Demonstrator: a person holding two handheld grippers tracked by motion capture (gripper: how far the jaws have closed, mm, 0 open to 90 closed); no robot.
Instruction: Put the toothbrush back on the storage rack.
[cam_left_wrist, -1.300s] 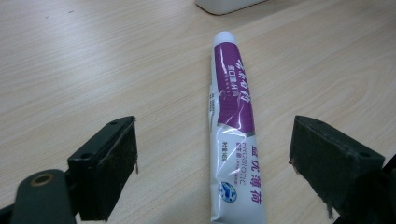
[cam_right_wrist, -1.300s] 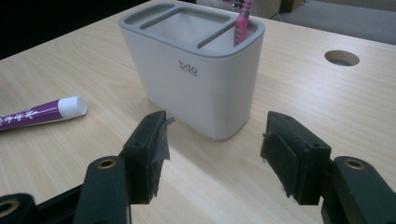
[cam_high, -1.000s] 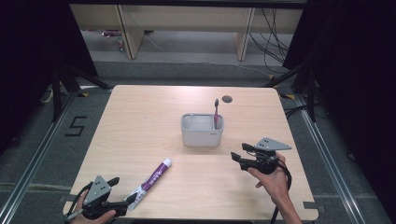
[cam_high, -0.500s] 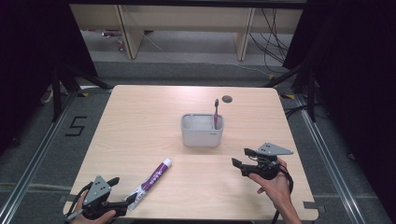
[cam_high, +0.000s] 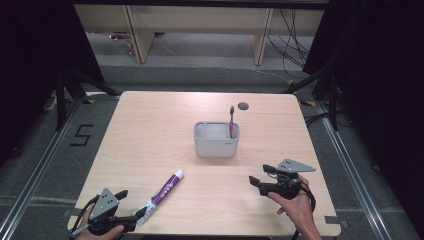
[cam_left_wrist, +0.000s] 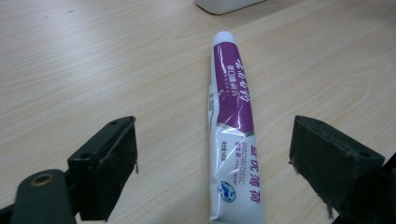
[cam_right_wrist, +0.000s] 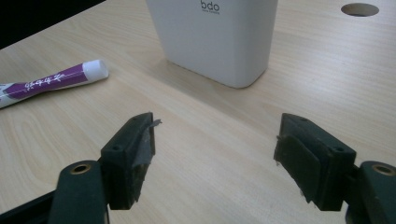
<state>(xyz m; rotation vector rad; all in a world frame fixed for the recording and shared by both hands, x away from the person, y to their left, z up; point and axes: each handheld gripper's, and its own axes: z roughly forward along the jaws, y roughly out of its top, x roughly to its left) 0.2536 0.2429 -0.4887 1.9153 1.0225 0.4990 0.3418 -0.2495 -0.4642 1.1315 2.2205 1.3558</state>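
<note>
At the lower left of the high view, the left gripper (cam_high: 131, 221) is sitting with its jaws spread wide to either side of the toothpaste tube's (cam_high: 161, 194) flat tail, not yet pinching it; a sound pickup likely calls for closing squarely across that tail, tube centred. The right gripper (cam_high: 256, 181), lower right, is standing empty, its jaws having just been opening. Its own view is showing the lettering on the grey holder (cam_right_wrist: 215, 37); the high view is showing the toothbrush (cam_high: 231, 121) standing inside.

the counter (cam_high: 150, 150) was evenly lit from above while the surroundings stayed dark; shadows were soft, the toothpaste tube (cam_left_wrist: 232, 135) showed glare, and close edges blurred slightly.
</note>
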